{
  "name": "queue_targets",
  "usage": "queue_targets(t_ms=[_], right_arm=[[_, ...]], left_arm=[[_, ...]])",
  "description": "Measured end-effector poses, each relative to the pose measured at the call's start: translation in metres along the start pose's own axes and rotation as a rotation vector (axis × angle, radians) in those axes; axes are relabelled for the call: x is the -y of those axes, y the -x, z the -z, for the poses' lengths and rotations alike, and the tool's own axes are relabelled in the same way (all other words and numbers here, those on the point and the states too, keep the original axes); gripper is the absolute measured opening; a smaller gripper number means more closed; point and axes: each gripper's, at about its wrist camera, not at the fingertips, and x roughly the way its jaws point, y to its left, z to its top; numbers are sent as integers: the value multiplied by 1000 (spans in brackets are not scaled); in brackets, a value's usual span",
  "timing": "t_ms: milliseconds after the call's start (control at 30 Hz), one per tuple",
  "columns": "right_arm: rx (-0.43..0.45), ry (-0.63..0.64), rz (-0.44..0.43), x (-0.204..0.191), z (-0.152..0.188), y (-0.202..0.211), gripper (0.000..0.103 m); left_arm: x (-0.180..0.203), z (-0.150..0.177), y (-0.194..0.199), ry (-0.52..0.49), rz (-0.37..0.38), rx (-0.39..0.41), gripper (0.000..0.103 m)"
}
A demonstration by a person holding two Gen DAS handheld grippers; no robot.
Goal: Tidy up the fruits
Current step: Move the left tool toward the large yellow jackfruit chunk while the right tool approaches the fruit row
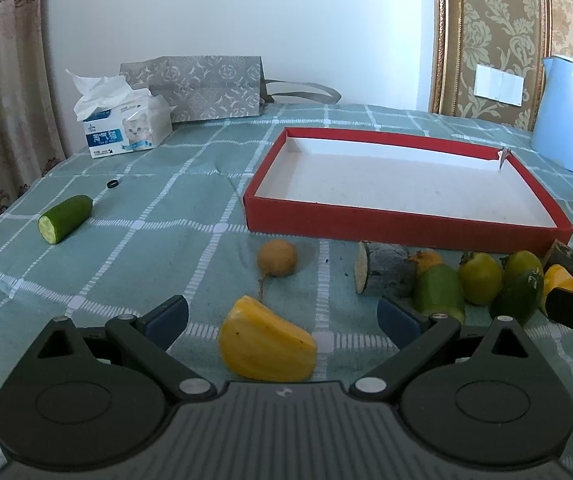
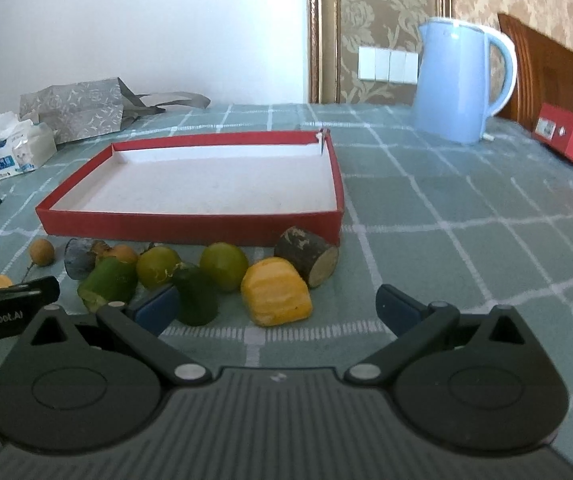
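A red tray (image 1: 398,227) with a white floor stands empty on the checked cloth; it also shows in the right wrist view (image 2: 190,226). My left gripper (image 1: 282,314) is open, with a yellow fruit piece (image 1: 264,346) lying between its fingers. A small brown fruit (image 1: 277,258) lies just beyond. My right gripper (image 2: 276,304) is open, and a yellow fruit piece (image 2: 276,296) lies between its fingers. A dark green piece (image 2: 196,294) sits by its left finger. Two green round fruits (image 2: 224,266), a green piece (image 2: 108,282) and two cut logs (image 2: 308,254) lie before the tray.
A cucumber piece (image 1: 64,218) lies far left. A tissue box (image 1: 126,130) and a grey paper bag (image 1: 206,86) stand at the back. A blue kettle (image 2: 456,78) and a red box (image 2: 572,142) stand at the right. A small black ring (image 1: 113,184) lies on the cloth.
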Motion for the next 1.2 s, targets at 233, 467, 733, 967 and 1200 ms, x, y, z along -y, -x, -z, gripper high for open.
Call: queue_targets(t_ms=[233,467,733,967,1200], right_arm=[[23,28,-4,-3,-2,4,103],[-22,-28,-55,5,-1,-1,103],[-26,-6,-34,-1,0,-1,103],[-18,-1,-34,-1,-1,0,103],[-10,11,-32,-1,-2,2,103]], left_arm=[[0,0,0,-2,5,-1,101],[0,0,1,-3,10,-1,101],[0,-1,0,-5,12,-2,101],[0,-1,0,-7,11,-1,101],[0,-1,0,-9,12,-3,101]])
